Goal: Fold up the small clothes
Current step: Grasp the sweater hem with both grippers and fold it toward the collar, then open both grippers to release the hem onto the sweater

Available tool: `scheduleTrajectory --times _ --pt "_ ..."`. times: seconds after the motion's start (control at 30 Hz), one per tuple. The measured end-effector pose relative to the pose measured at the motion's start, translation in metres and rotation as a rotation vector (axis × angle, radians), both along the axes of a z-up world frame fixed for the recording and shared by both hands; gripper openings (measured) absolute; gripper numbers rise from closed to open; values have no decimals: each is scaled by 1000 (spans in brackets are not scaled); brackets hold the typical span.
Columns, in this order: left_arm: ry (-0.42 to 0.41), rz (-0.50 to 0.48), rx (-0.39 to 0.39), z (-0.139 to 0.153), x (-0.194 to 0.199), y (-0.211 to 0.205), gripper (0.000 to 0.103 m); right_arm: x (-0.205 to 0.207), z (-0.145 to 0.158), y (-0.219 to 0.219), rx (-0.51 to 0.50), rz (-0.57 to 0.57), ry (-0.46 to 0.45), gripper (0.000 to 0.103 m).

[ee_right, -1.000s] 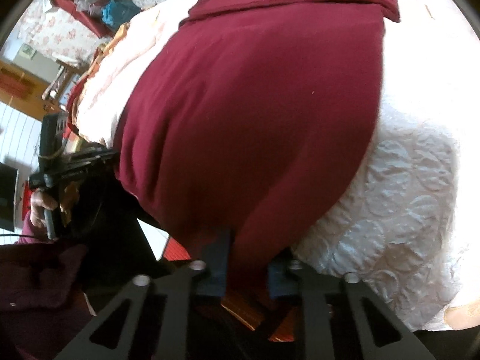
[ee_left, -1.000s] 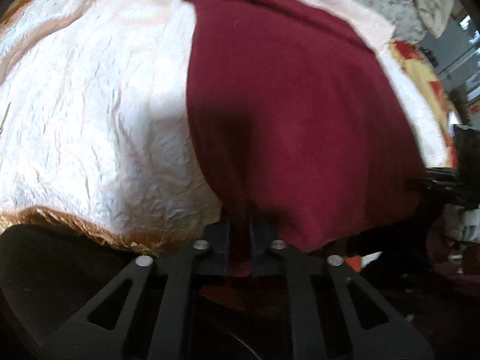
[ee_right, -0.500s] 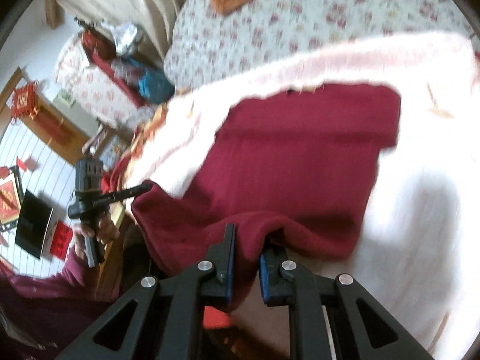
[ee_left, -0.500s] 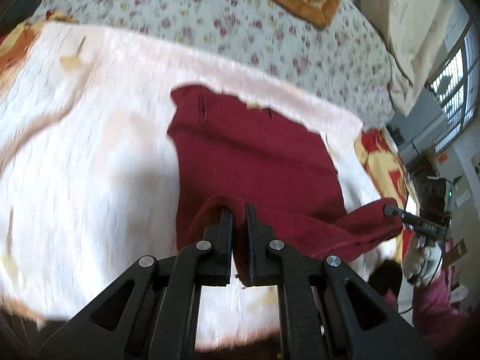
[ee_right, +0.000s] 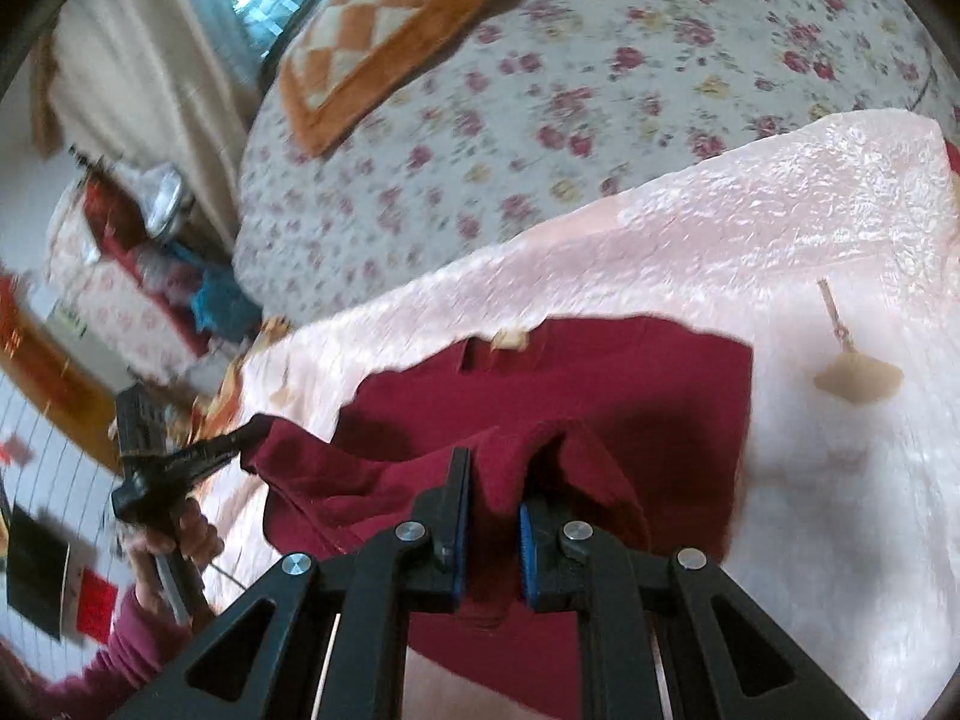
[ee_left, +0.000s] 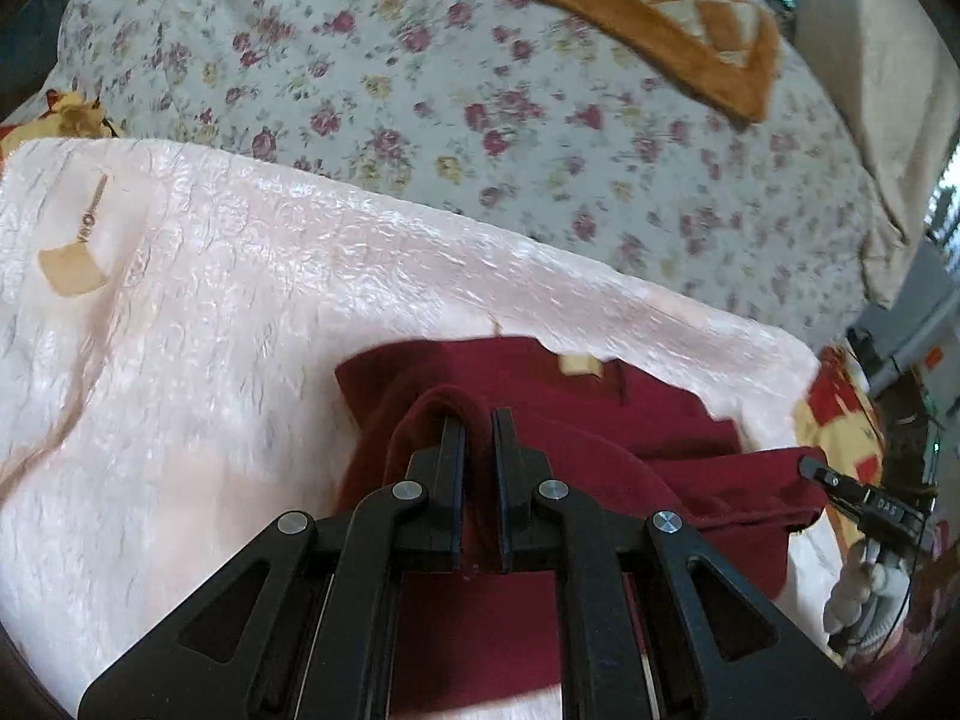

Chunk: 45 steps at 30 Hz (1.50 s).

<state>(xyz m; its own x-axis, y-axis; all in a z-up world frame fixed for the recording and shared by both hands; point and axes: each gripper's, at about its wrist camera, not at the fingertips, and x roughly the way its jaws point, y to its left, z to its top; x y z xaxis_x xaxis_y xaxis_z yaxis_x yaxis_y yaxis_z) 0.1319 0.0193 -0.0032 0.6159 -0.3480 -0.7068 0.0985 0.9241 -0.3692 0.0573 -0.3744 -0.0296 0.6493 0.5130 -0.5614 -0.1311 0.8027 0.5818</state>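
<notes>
Maroon garment [ee_left: 678, 438] lies on the pink quilted blanket [ee_left: 240, 300], near hem raised. I judge a fold-over in hand: my left gripper [ee_left: 478, 420] and right gripper [ee_right: 495, 468] each pinch a hem corner, jaws clamped on cloth. Both are angled forward and low over the bed. Next I carry the hem level to the far edge, then release.

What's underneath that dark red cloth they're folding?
The red cloth lies on a pale pink blanket, which spreads over a floral quilt. Both grippers, left and right, lift its near edge. What lies beneath the blanket's middle is covered.
</notes>
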Motion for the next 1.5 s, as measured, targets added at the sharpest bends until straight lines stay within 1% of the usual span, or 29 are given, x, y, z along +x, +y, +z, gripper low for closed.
scheduleTrajectory --times 0.1,0.17,0.23,0.33,0.4,0.43,0.47,0.5,0.53,0.57,0.6,0.63,0.7,0.77,0.8,0.83,0.9,1.0,1.03,1.1,1.13,1.17,1.2,1.27,1.37,1.43,1.5 --pt "32 31 10 -15 22 2 7 33 -14 -5 6 -32 29 12" --pt "43 44 30 -22 34 1 7 50 -24 -4 -4 -47 42 12" --pt "57 45 31 -29 44 0 7 68 -34 -6 6 -70 53 12" --pt "77 46 -2 -36 53 3 8 83 -49 -15 54 -104 89 12" --pt "82 30 -19 -35 55 5 11 84 -54 -21 88 -114 108 13" --pt "83 20 -22 -32 55 5 13 81 -53 -23 95 -114 104 15" --pt "81 11 -26 -29 54 5 19 77 -50 -25 88 -111 89 18" --pt "76 5 -31 -26 54 6 28 71 -44 -27 55 -126 65 32" --pt "67 8 -34 -23 52 7 37 66 -39 -30 33 -150 46 42" --pt "50 26 -29 -19 50 9 54 60 -33 -37 38 -178 26 43" --pt "30 39 -35 -15 47 10 60 56 -30 -41 47 -183 22 43" --pt "4 42 -54 -9 43 13 61 52 -25 -44 48 -186 15 43" --pt "-9 40 -59 -4 39 13 62 42 -14 -41 16 -174 -20 43" --pt "-20 43 -41 -4 37 10 62 37 -7 -25 -41 -105 -39 43" --pt "-17 45 -21 -6 37 6 62 39 -7 -11 -93 -64 -29 43" --pt "-1 49 23 -11 39 1 62 41 -8 -2 -126 -41 -22 43" --pt "20 58 85 -20 44 -6 62 51 -13 18 -175 -7 -19 43" --pt "69 84 196 -41 51 -13 62 81 -26 29 -228 -40 8 43" --pt "86 87 218 -47 52 -13 62 96 -34 29 -252 -59 38 43" --pt "123 88 253 -61 55 -15 62 119 -53 24 -312 -120 141 43" --pt "129 86 253 -66 55 -14 62 126 -62 21 -312 -143 184 43" --pt "130 85 246 -70 54 -13 62 132 -72 16 -291 -157 217 43" --pt "130 79 236 -72 53 -11 62 134 -76 13 -276 -167 222 41" --pt "134 82 206 -72 49 -6 62 128 -74 9 -257 -180 210 40" --pt "120 81 186 -59 34 1 62 104 -54 4 -260 -191 163 41" --pt "91 60 184 -49 18 3 62 79 -35 5 -307 -180 113 41" --pt "69 38 199 -41 -1 4 62 59 -20 10 -340 -143 78 41"
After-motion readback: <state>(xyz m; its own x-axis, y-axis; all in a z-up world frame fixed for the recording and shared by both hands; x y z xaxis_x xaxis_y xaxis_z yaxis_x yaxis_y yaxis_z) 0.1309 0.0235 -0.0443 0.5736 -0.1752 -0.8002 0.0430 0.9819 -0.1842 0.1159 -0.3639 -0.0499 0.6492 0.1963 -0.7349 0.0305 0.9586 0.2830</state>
